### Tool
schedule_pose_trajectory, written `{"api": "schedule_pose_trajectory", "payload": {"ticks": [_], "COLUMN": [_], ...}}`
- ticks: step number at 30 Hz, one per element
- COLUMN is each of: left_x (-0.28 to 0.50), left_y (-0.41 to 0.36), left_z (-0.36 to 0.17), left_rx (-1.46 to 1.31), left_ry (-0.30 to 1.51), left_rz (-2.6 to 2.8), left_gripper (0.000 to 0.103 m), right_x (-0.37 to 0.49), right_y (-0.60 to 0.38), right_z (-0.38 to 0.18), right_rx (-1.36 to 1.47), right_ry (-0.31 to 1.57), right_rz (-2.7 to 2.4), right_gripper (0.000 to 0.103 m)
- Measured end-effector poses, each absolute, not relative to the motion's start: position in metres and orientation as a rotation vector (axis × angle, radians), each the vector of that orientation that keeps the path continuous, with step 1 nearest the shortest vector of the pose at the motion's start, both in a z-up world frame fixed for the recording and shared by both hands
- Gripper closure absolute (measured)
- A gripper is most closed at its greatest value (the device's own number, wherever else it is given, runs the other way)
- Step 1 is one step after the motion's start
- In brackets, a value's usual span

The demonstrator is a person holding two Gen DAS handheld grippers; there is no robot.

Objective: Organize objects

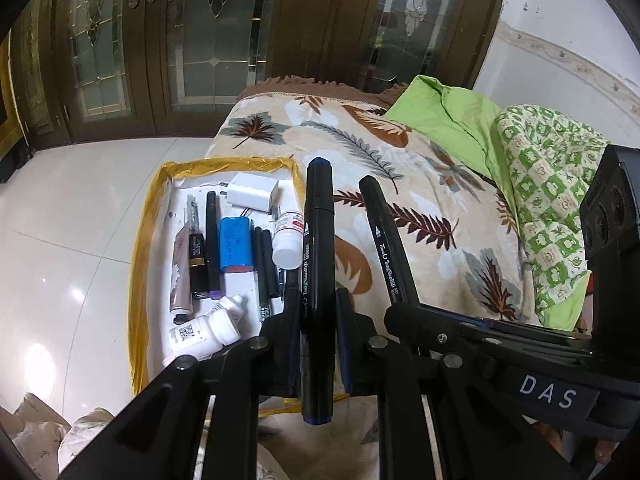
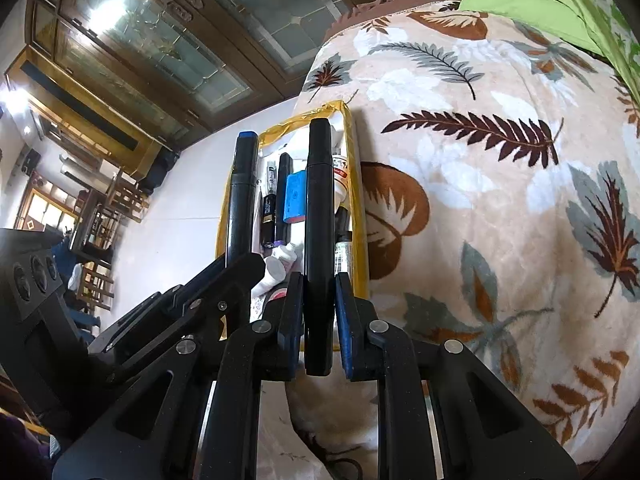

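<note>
My left gripper (image 1: 318, 300) is shut on a black marker with blue ends (image 1: 318, 240), which sticks out forward past the fingers. Beside it on the right, my right gripper (image 1: 396, 312) is shut on a second black marker (image 1: 382, 240). The right wrist view shows the same pair: the right gripper (image 2: 319, 284) clamps its black marker (image 2: 320, 200), and the left gripper (image 2: 240, 264) with the blue-tipped marker (image 2: 242, 184) is to its left. Both hover over the near end of a yellow-rimmed tray (image 1: 228, 162) (image 2: 222, 220) lying on the bed's edge.
In the tray lie a white charger (image 1: 252, 196), a blue battery (image 1: 236, 244), several pens, a lipstick and white bottles (image 1: 286, 240). A leaf-patterned blanket (image 1: 420, 216) covers the bed, with green bedding (image 1: 460, 120) at the back right. White tiled floor (image 1: 80, 220) is to the left.
</note>
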State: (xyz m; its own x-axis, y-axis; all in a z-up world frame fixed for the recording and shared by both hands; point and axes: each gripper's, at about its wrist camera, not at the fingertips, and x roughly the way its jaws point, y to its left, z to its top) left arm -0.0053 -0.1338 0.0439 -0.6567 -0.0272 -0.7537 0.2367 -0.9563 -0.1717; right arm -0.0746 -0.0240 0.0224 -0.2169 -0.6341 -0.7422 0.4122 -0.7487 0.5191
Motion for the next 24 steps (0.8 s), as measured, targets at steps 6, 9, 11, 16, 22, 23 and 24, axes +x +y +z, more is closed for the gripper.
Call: {"api": "schedule_pose_trajectory", "payload": {"ticks": [6,9,11,16,22,23,24], "left_x": [-0.013,-0.013,-0.013,-0.018,-0.037,-0.040,-0.044], "left_y": [-0.158,-0.189,-0.208,-0.234,-0.247,-0.250,-0.251], "left_z": [0.035,0.033,0.032,0.020,0.001,-0.002,-0.004], "left_rx": [1.262,1.258,1.271,1.312,1.407,1.418,1.418], "left_ry": [0.420,0.509,0.546,0.562,0.558,0.564,0.568], "left_rz": [-2.669,-2.672,-2.677,-2.640,-2.638,-2.639,-2.637], "left_gripper": [0.088,0.088,0.088,0.088,0.088,0.088,0.088], "right_x": [-0.082,-0.086,-0.089,-0.093,-0.095,-0.096,-0.097], "right_y": [-0.030,-0.033,-0.036,-0.056,-0.085,-0.088,-0.092], "right_z": [0.018,0.017,0.015,0.004,-0.019,-0.024,-0.029], "right_rx": [1.384,1.384,1.385,1.408,1.456,1.467,1.477], "right_ry": [-0.275,-0.276,-0.274,-0.251,-0.194,-0.195,-0.187], "right_rz": [-2.016,-2.024,-2.023,-1.980,-1.902,-1.885,-1.874], "right_gripper": [0.088,0.088,0.088,0.088,0.088,0.088,0.088]}}
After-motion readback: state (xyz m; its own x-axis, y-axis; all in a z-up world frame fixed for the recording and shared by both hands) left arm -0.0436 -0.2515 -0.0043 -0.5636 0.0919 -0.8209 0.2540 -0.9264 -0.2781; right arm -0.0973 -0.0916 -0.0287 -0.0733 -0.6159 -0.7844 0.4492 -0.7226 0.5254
